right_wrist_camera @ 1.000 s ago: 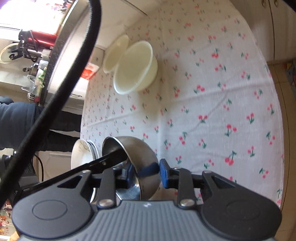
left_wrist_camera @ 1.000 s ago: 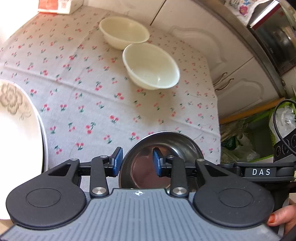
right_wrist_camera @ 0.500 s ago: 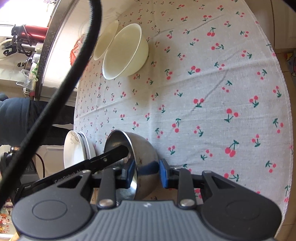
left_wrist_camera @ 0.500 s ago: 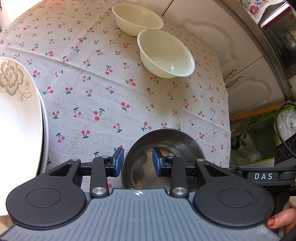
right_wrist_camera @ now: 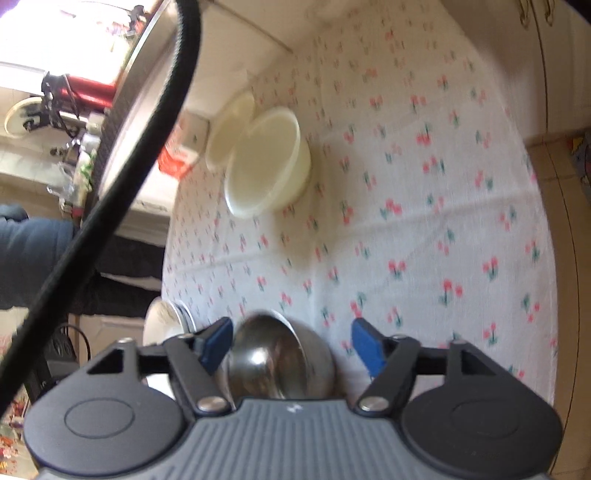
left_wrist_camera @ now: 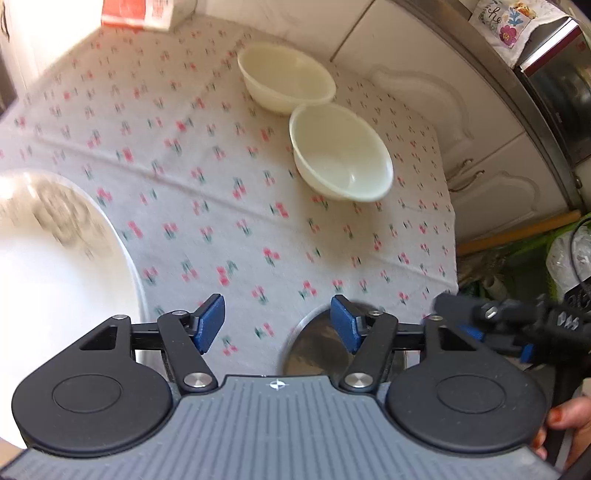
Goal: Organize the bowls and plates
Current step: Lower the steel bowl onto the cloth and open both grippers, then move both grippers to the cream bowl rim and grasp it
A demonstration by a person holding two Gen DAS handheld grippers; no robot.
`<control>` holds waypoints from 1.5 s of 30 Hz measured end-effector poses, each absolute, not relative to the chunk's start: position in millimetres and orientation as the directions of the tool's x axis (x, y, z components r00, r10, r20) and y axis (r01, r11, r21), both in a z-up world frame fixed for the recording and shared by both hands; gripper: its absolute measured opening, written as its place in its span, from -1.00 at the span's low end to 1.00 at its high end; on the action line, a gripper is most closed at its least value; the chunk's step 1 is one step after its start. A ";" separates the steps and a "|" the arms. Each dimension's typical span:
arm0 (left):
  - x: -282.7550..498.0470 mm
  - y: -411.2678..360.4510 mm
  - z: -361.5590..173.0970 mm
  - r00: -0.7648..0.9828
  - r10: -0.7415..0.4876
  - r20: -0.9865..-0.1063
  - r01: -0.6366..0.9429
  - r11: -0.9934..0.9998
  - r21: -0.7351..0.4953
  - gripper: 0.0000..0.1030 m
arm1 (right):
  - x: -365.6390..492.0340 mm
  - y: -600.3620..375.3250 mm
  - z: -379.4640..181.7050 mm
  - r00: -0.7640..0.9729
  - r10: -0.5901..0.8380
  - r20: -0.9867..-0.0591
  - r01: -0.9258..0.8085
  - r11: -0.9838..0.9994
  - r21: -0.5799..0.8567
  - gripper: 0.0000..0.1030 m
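Left gripper: jaws spread wide apart, nothing between the blue pads. Right gripper: jaws likewise spread wide, clamped on nothing.

The stainless steel bowl sits upright on the cherry-print tablecloth, near the table edge. In the right wrist view it lies between the 2 blue pads, closer to the left pad, with clear space to the right pad. In the left wrist view its rim shows just behind the right pad.

2 cream bowls stand upright farther back on the cloth, touching or nearly touching: the nearer cream bowl and the farther cream bowl.

A stack of white plates with a floral print rests at the left side of the table. A red-and-white carton stands at the far edge.
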State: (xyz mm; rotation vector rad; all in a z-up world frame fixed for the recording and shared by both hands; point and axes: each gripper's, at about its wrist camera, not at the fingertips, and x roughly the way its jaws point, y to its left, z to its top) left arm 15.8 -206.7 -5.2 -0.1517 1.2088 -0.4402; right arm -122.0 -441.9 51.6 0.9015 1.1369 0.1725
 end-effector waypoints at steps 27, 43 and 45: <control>176.2 -215.2 -3.6 0.480 -0.323 -0.816 0.076 0.941 -0.329 0.89 | 60.8 -447.8 45.2 0.625 0.486 -0.611 0.267 0.603 0.752 0.73; 209.2 -242.4 -42.9 0.433 -0.346 -0.833 0.055 0.932 -0.358 -0.08 | 91.1 -450.8 7.8 0.613 0.503 -0.609 0.328 0.540 0.775 0.53; 209.4 -243.4 -46.0 0.436 -0.344 -0.832 0.056 0.933 -0.356 -0.21 | 94.1 -450.4 5.4 0.606 0.505 -0.614 0.328 0.544 0.772 0.38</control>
